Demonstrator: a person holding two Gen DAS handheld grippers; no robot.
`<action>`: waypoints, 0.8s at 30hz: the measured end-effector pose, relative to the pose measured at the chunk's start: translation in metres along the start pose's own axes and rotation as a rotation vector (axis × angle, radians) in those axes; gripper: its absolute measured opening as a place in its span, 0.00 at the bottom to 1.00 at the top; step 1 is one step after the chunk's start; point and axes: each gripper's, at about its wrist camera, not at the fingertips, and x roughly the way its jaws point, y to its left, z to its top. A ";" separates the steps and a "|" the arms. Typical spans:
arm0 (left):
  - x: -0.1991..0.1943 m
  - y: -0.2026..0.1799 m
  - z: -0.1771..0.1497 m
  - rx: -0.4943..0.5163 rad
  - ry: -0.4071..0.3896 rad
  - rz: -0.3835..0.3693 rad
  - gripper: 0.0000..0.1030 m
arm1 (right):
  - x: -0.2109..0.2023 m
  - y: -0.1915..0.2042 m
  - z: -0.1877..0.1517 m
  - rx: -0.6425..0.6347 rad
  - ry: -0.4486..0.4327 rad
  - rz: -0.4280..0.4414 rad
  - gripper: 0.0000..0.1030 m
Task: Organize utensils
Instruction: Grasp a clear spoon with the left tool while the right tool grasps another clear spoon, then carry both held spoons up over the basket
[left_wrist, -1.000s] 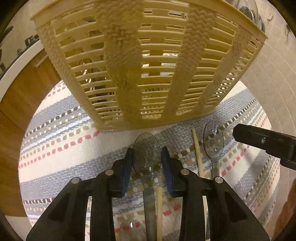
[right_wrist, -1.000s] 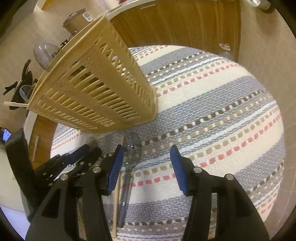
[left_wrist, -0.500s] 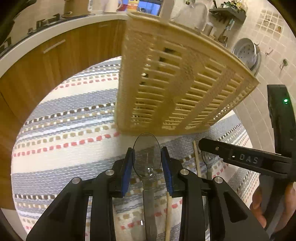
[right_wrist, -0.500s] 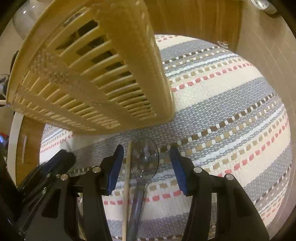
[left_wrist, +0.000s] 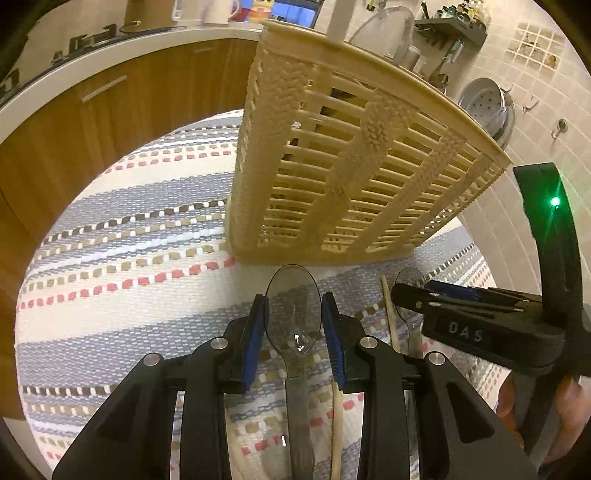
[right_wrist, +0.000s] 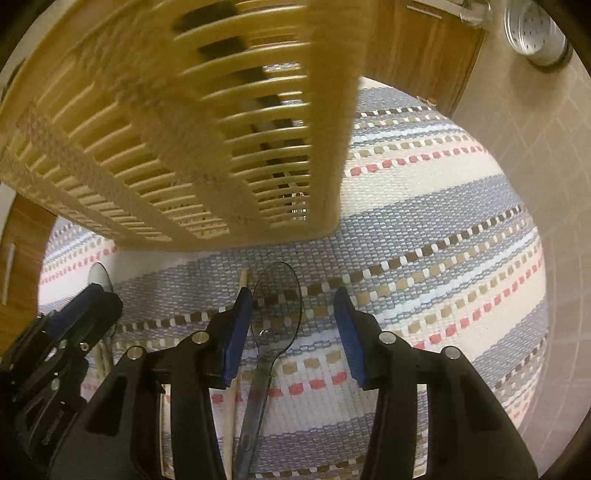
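The cream slatted basket (left_wrist: 354, 166) stood on the striped woven mat (left_wrist: 122, 236) and served as the reference for all positions. Starting at the left, the left gripper (left_wrist: 293, 325) was just in front of the basket's base, its blue pads clamped on the bowl of a clear plastic spoon (left_wrist: 293, 314), handle running back between the fingers; this grip matched the frame a second earlier. Since then the left view had swung: the basket, previously filling the upper frame face-on, now showed its corner, with the wooden cabinet fronts (left_wrist: 92, 122) exposed to its left. A wooden chopstick (left_wrist: 388, 306) lay on the mat in front of the basket, to the right of the held spoon. Further right, a second clear spoon (right_wrist: 275, 317) lay on the mat beside that chopstick, bowl toward the basket. The right gripper (right_wrist: 293, 325), earlier off to the right of this spoon, now straddled its bowl; its jaws were closing, the left pad at the bowl's edge, the right pad still clear of it. The basket was blurred in the right view.
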 end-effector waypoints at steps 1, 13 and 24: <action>0.002 0.002 0.000 -0.002 0.000 -0.001 0.28 | 0.000 0.005 -0.001 -0.011 0.000 -0.017 0.41; -0.008 0.010 -0.001 -0.005 -0.007 -0.018 0.28 | -0.001 0.017 -0.003 -0.023 0.020 -0.018 0.42; -0.031 0.016 -0.005 -0.030 -0.073 -0.055 0.28 | -0.033 0.052 -0.027 -0.069 -0.067 -0.034 0.29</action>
